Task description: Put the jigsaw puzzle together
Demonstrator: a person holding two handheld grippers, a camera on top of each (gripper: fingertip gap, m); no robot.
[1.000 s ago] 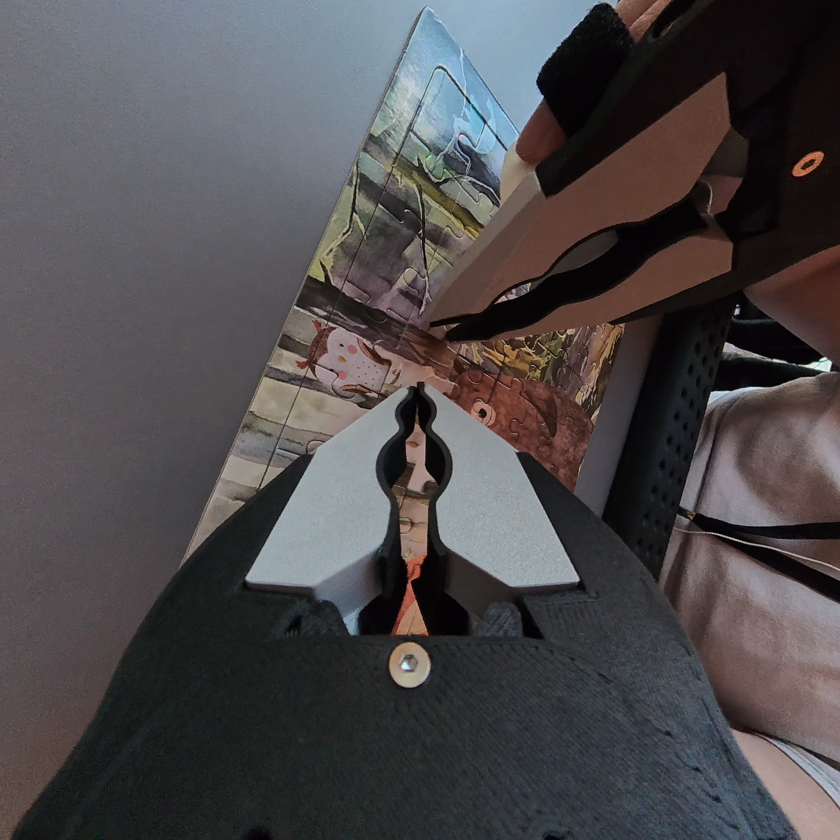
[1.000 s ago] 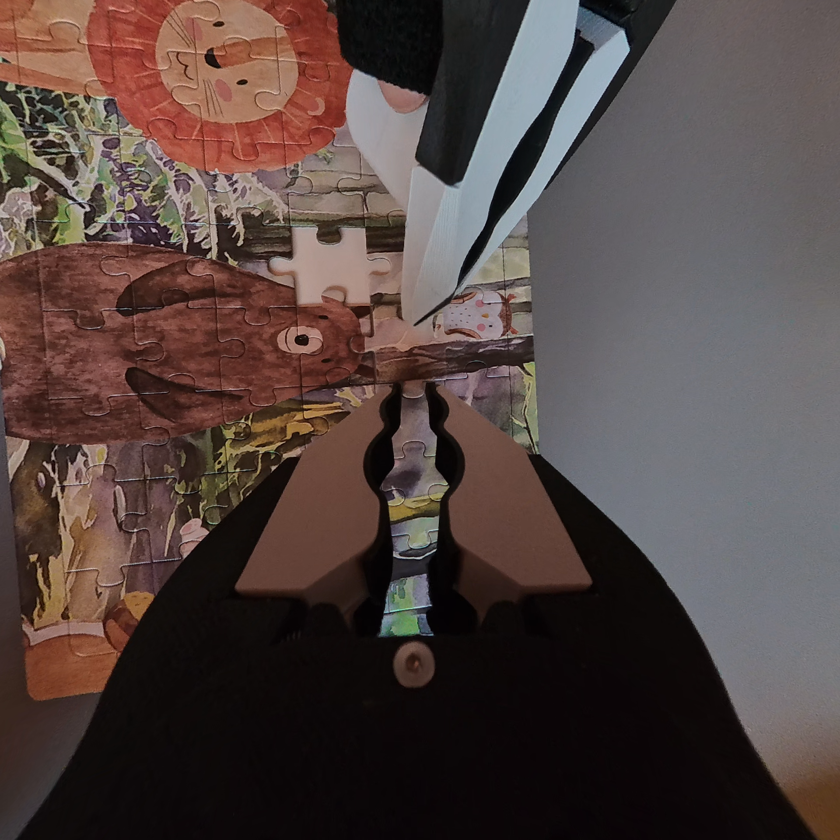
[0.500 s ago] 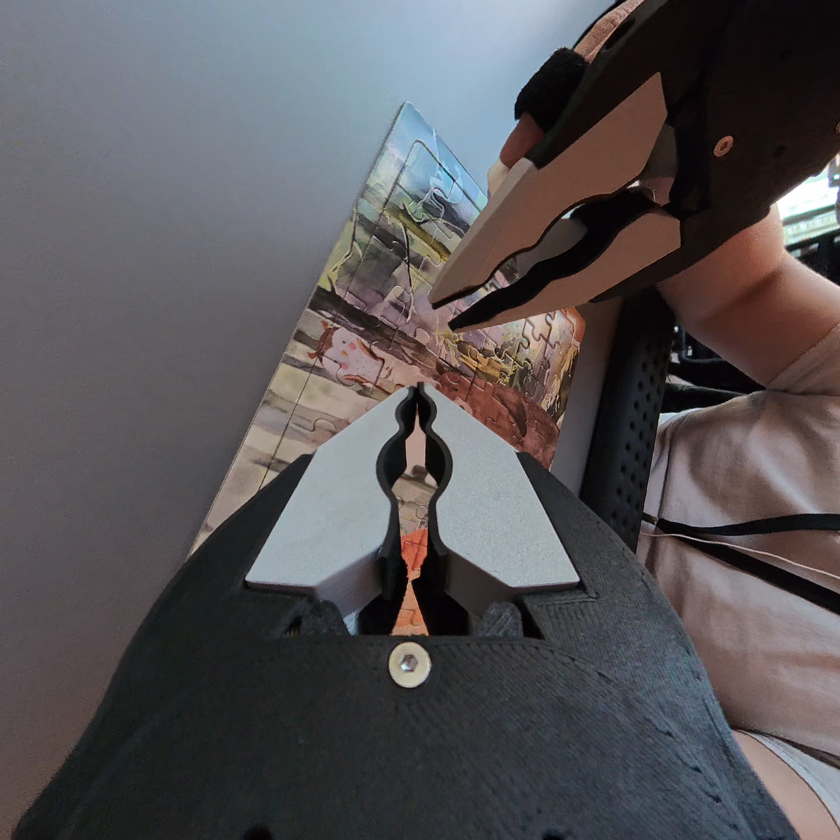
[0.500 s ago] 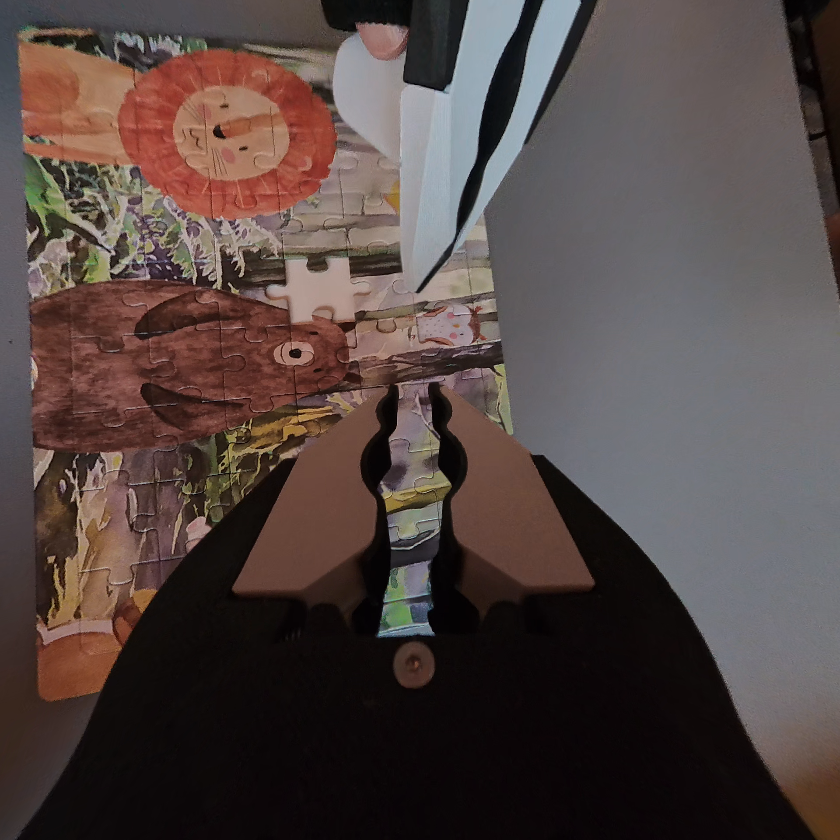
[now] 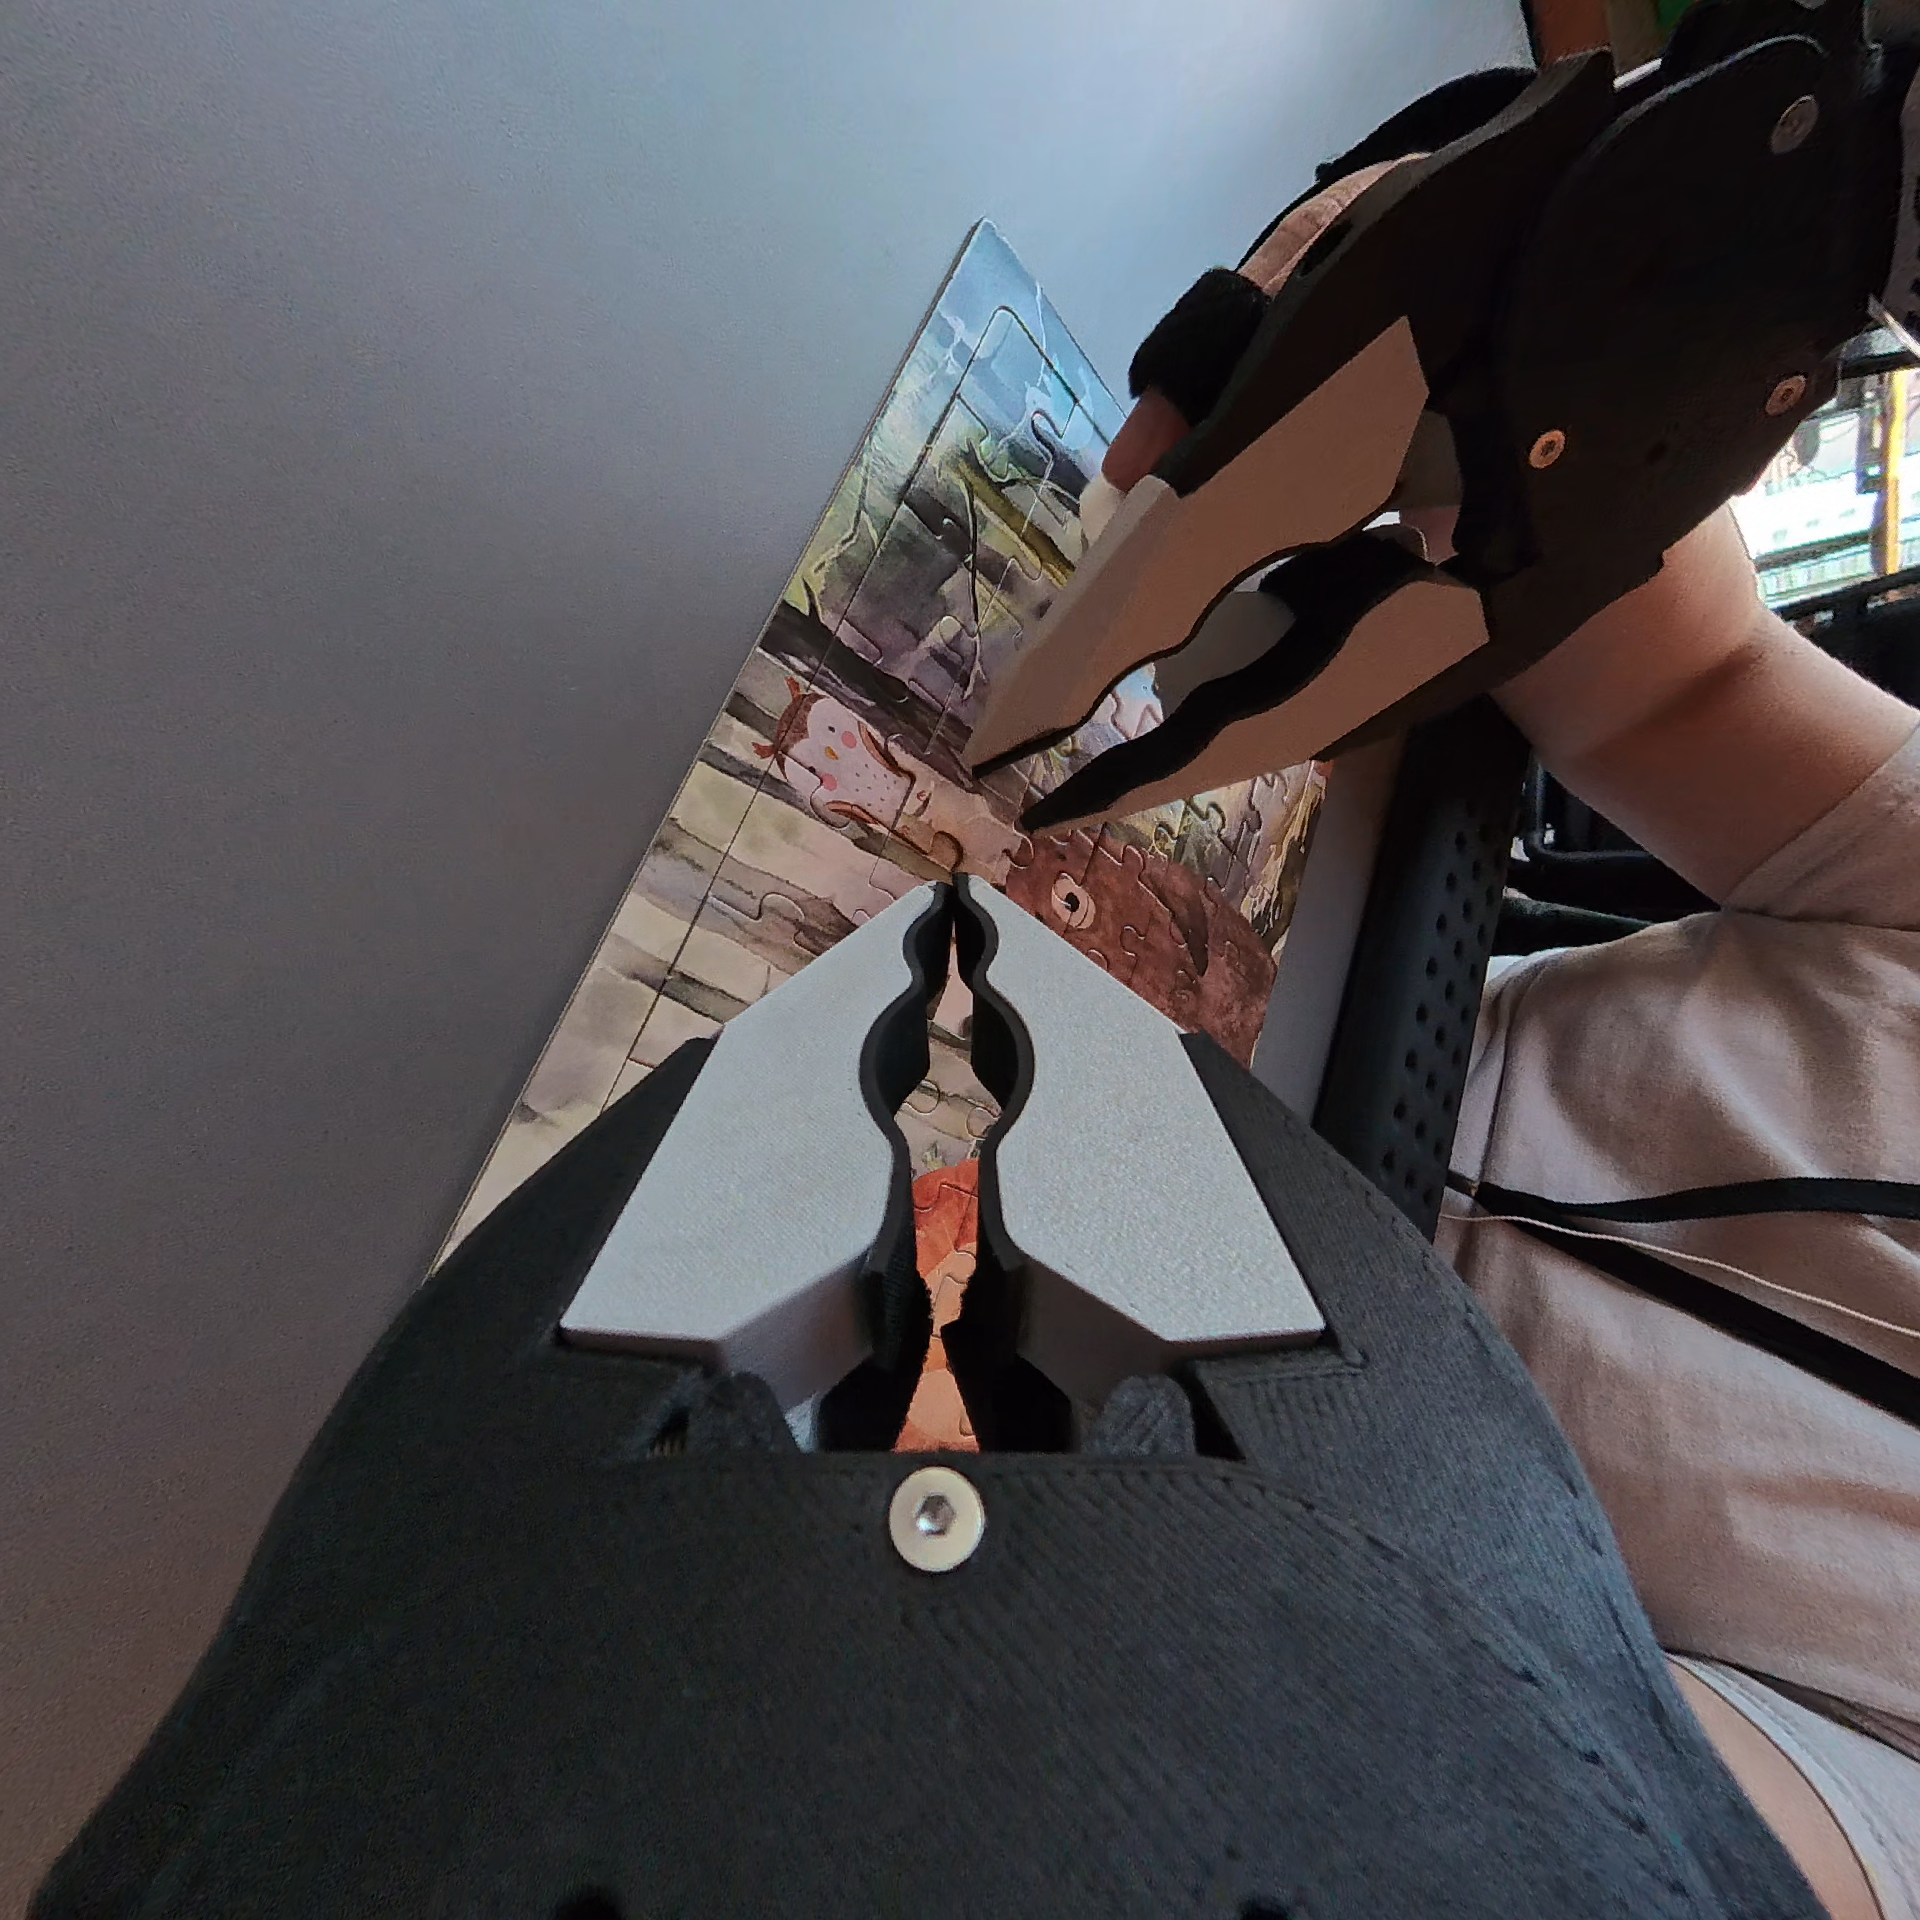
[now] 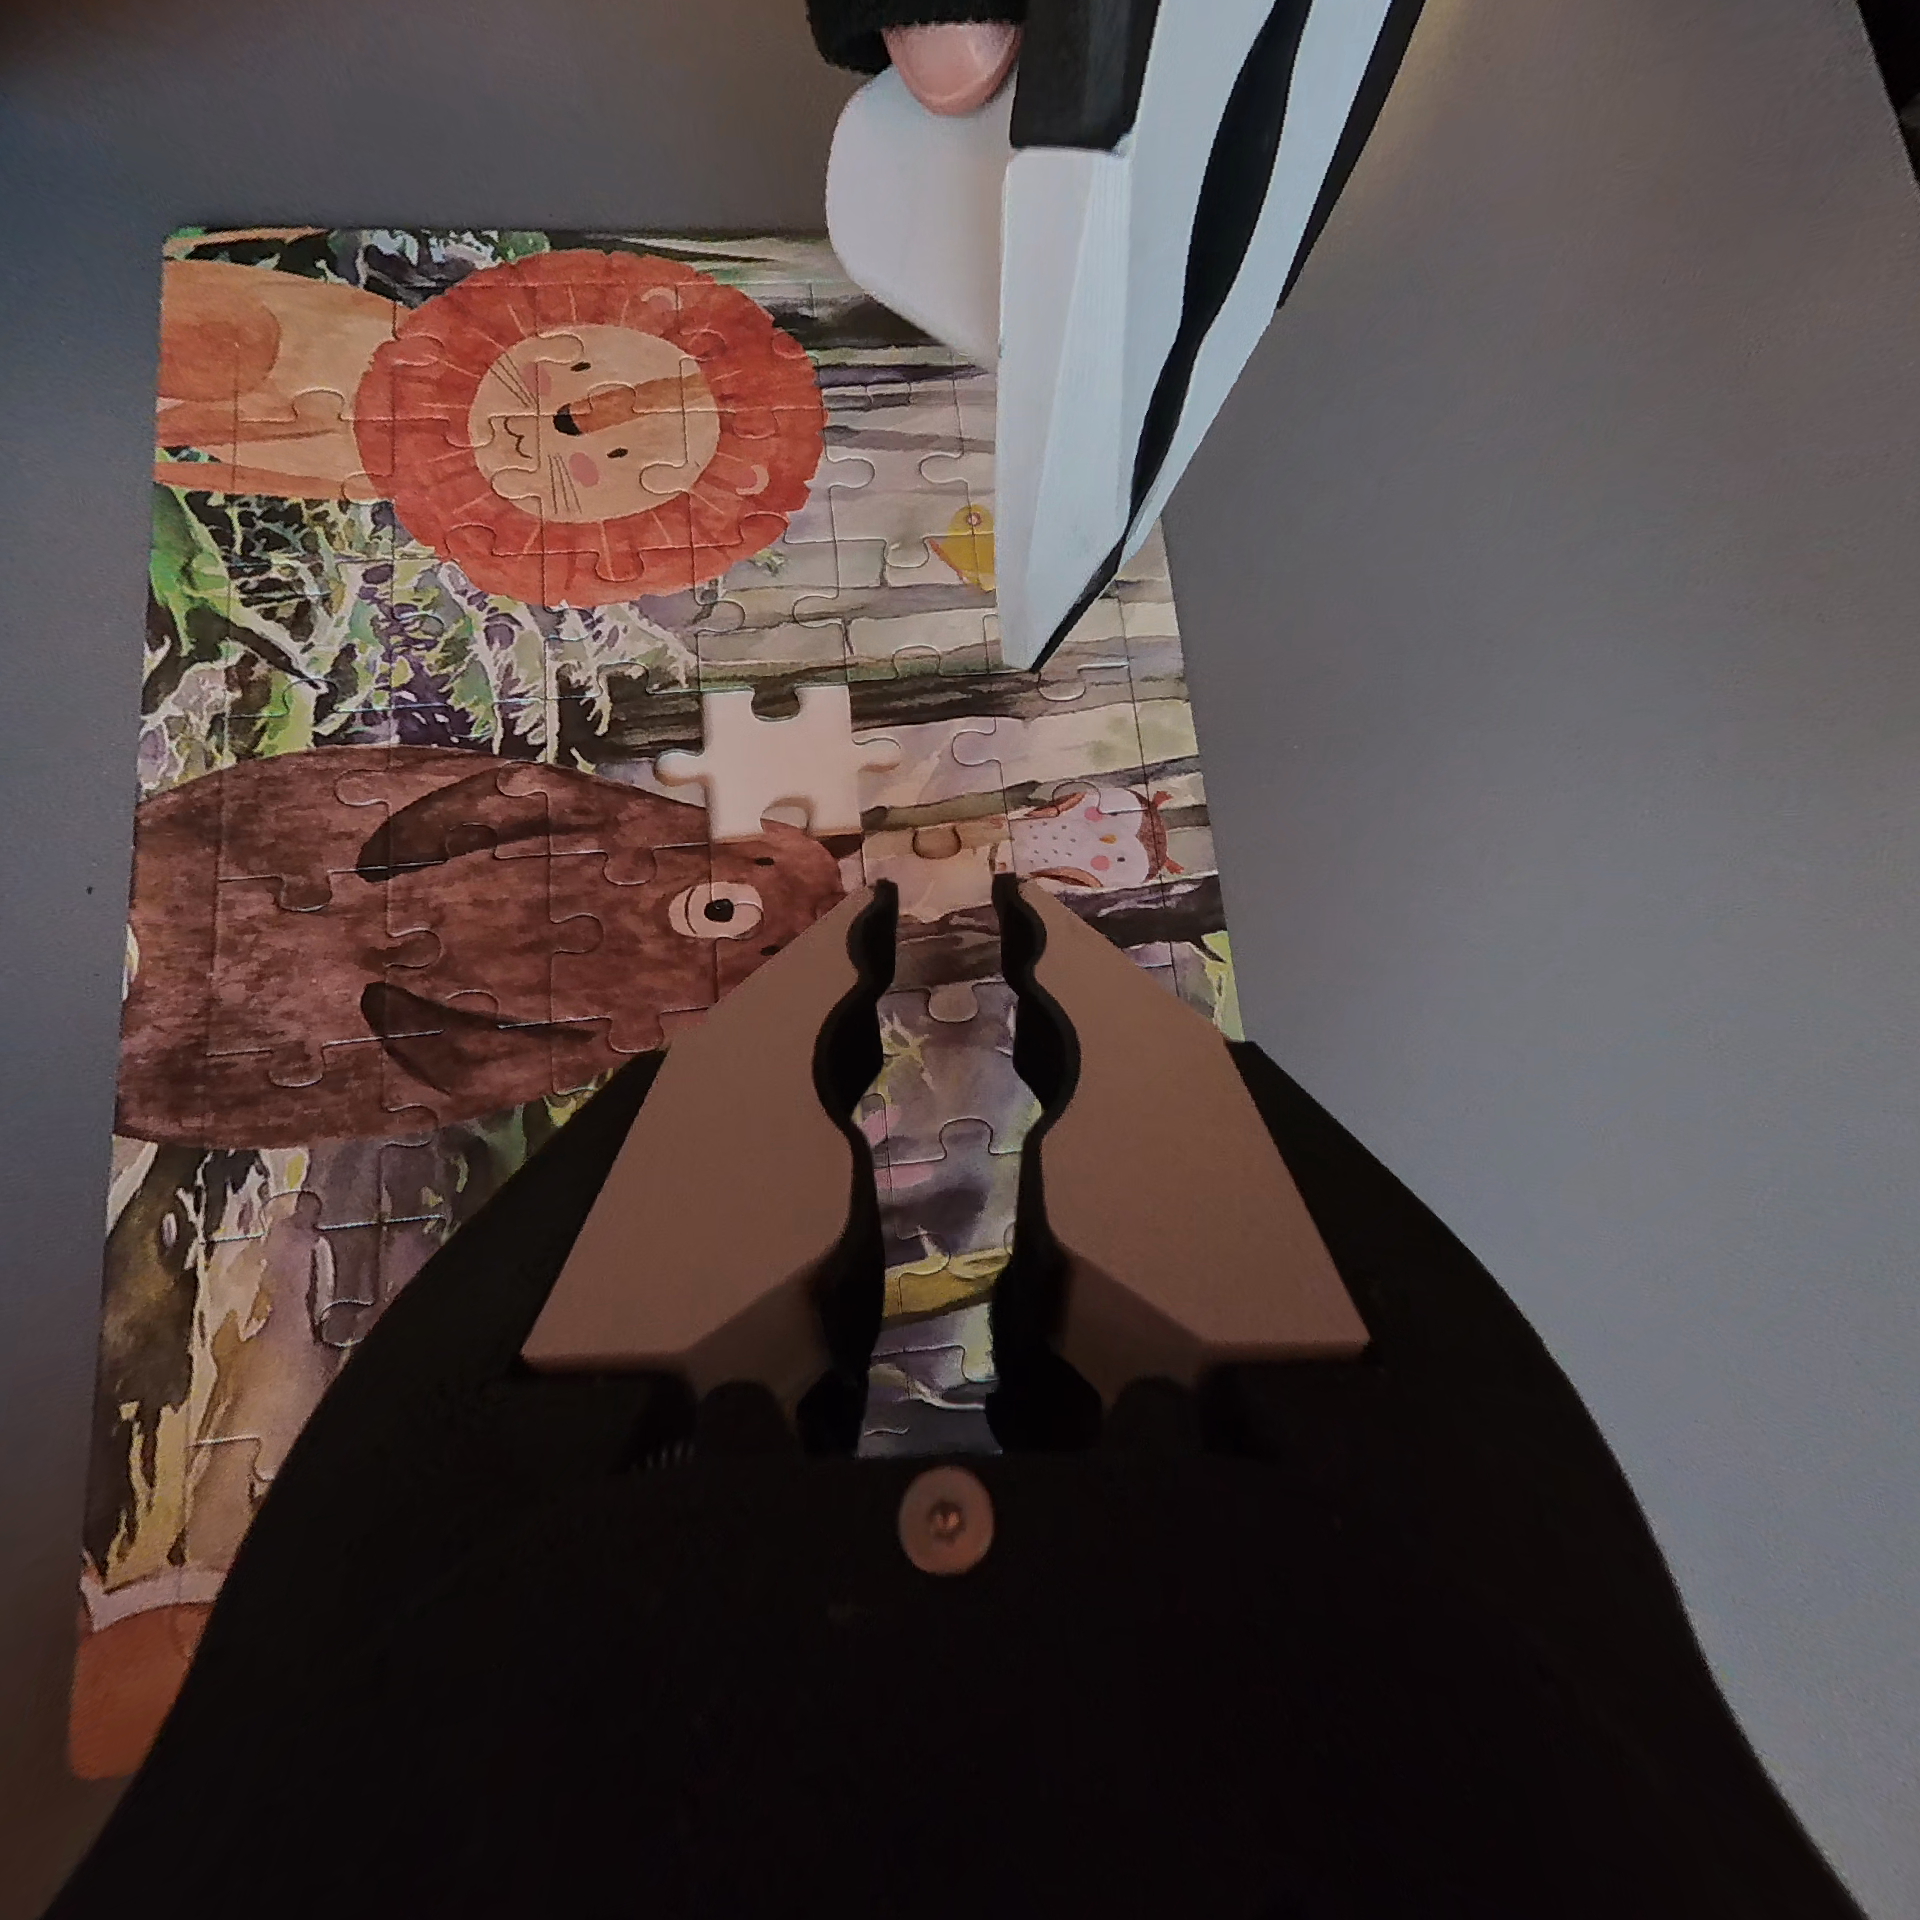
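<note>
While left tongs (image 5: pixel 954 881) pinch closed, right tongs (image 6: pixel 943 883) gape over glossy puzzle (image 6: pixel 436 831).

Grey table (image 6: pixel 1558 727) — a black perforated chair back (image 5: pixel 1423 997) beside its edge

My right wrist view is dim and warm, its gripper (image 6: pixel 943 883) body nearly black. My left view is brighter, daylight entering upper right, edges bowed by wide-angle distortion.
</note>
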